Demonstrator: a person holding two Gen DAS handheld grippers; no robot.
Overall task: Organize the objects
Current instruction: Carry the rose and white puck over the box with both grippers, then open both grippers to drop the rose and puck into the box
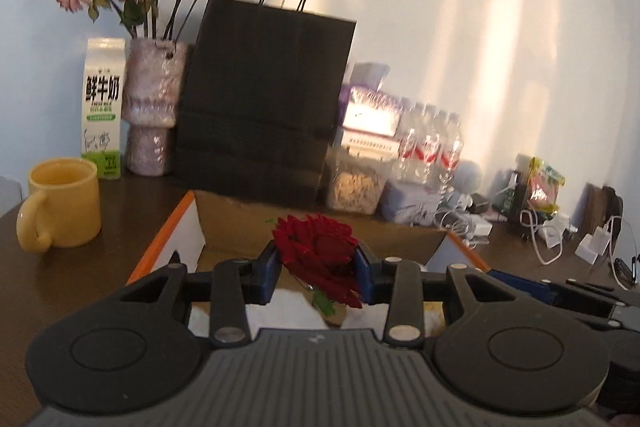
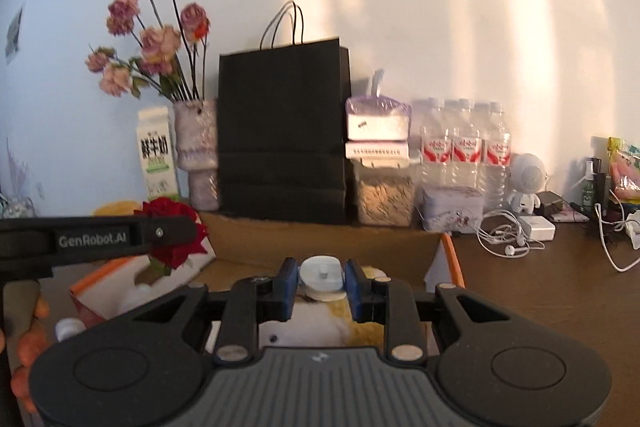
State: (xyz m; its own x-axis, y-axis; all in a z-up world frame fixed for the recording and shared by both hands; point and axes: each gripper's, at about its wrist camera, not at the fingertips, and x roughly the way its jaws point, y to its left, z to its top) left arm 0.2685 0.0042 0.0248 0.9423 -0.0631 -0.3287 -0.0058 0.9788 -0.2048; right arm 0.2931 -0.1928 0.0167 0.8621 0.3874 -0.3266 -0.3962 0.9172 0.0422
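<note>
A person holds two grippers above an open cardboard box [image 1: 224, 223] that sits on a dark wooden desk [image 1: 80, 275]. The left gripper [image 1: 316, 263] is closed on a red rose [image 1: 316, 251], its blue pads pressing the bloom from both sides, green stem hanging below. The right gripper [image 2: 322, 283], just beside it, is clamped on a small white round object [image 2: 322, 273] above a pale plush toy [image 2: 304, 331] lying in the box. Along the desk's back edge stand a milk carton [image 1: 102, 107], a vase of dried pink roses [image 1: 150, 107], a black paper bag [image 1: 260, 99] and water bottles [image 2: 464, 147]. A yellow mug [image 1: 60, 203] sits near the left edge.
</note>
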